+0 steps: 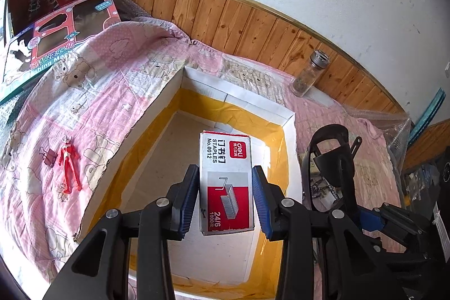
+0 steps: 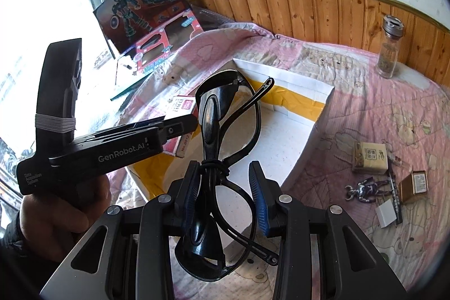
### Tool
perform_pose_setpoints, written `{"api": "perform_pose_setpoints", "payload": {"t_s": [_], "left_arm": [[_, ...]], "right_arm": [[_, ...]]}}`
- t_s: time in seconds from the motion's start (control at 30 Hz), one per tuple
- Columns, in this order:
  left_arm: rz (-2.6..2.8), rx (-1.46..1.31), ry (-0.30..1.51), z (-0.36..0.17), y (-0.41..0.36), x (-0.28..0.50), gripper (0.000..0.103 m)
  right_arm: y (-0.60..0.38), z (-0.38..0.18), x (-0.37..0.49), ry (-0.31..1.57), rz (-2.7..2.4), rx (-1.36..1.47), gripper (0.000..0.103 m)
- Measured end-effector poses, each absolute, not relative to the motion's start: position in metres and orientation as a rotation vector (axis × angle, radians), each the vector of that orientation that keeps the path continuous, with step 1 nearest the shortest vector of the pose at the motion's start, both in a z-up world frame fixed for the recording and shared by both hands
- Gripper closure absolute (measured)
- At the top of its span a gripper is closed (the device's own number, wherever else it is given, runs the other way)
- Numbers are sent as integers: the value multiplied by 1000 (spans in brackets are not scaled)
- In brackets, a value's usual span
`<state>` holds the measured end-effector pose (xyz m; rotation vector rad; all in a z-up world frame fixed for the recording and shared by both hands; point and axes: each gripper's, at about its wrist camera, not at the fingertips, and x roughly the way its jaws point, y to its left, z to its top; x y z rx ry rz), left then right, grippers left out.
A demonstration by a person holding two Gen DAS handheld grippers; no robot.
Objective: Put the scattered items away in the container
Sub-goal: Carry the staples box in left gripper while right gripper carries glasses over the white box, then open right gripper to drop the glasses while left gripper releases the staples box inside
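Above the open box (image 1: 287, 128), left gripper (image 1: 226, 196) clamps the staple box (image 1: 225, 159), right gripper (image 2: 226, 196) grips black glasses (image 2: 225, 131); red figure (image 1: 67, 162) and other items wait outside

Staple box (image 1: 226, 182) looks like printed cardboard, slightly glossy. Glasses (image 2: 225, 159) are shiny black plastic. Quilt (image 1: 84, 92) is soft printed cloth, wall panelling (image 1: 242, 27) varnished wood, and the bottle (image 2: 389, 52) clear glass, metal cap.

Staples box (image 1: 226, 182) above open container (image 1: 289, 120)
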<state>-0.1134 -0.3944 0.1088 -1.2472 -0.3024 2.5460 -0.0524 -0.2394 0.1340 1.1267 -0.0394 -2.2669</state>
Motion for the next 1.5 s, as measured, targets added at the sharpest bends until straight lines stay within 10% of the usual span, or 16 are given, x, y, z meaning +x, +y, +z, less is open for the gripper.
{"api": "perform_pose_setpoints", "payload": {"t_s": [1.5], "left_arm": [[2497, -1600, -29, 30, -369, -257, 60]], "right_arm": [[-281, 65, -181, 195, -2303, 1349, 71]]}}
